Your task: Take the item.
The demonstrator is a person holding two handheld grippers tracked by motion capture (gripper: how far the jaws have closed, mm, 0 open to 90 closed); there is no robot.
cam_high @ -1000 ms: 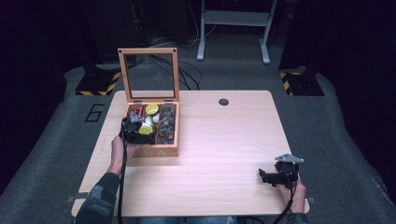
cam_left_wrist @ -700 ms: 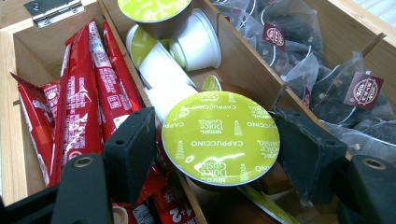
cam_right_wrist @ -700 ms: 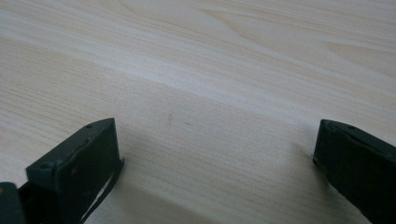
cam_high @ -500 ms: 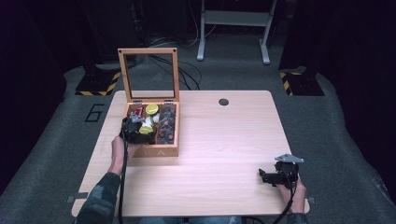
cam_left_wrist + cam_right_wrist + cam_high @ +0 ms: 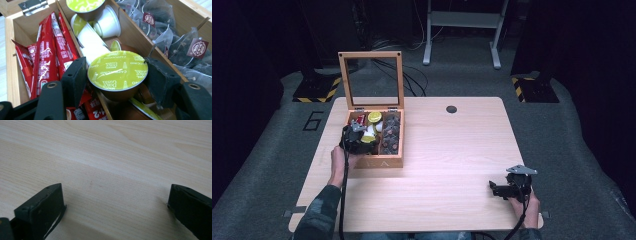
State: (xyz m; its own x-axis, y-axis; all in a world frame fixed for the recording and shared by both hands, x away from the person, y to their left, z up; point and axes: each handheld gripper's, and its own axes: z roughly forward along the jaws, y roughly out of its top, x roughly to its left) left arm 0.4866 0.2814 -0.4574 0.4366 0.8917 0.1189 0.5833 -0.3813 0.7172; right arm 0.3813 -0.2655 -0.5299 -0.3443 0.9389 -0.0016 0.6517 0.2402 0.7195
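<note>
A green-lidded coffee capsule [image 5: 117, 72] sits squarely between the two black jaws of the left gripper [image 5: 117, 80], its foil lid facing the camera and its brown body below; the left jaw's pad touches the capsule's rim, and the right pad lies against or just beside the opposite rim, so the jaws stand at about the capsule's width and appear to be holding it. The capsule is above the middle section of the wooden box [image 5: 10, 55], over other capsules [image 5: 100, 25] lying on their sides or lid-up there. The left gripper view also shows red sachets [image 5: 50, 55] standing in the section to one side and clear pyramid tea bags [image 5: 175, 42] with dark red tags in the section on the other side, details the high view reduces to small patches of colour. The high view gives the wider layout instead: the box [image 5: 377, 162] rests on the left part of the table [image 5: 452, 150] with its glass-paned lid [image 5: 371, 80] standing upright, the left gripper [image 5: 357, 137] reaching into it from the person's left hand [image 5: 338, 159], and the right gripper [image 5: 499, 189] well apart near the table's near right corner, held in the right hand [image 5: 524, 202]. In the right gripper view, its jaws are spread wide over bare wood, holding nothing.
</note>
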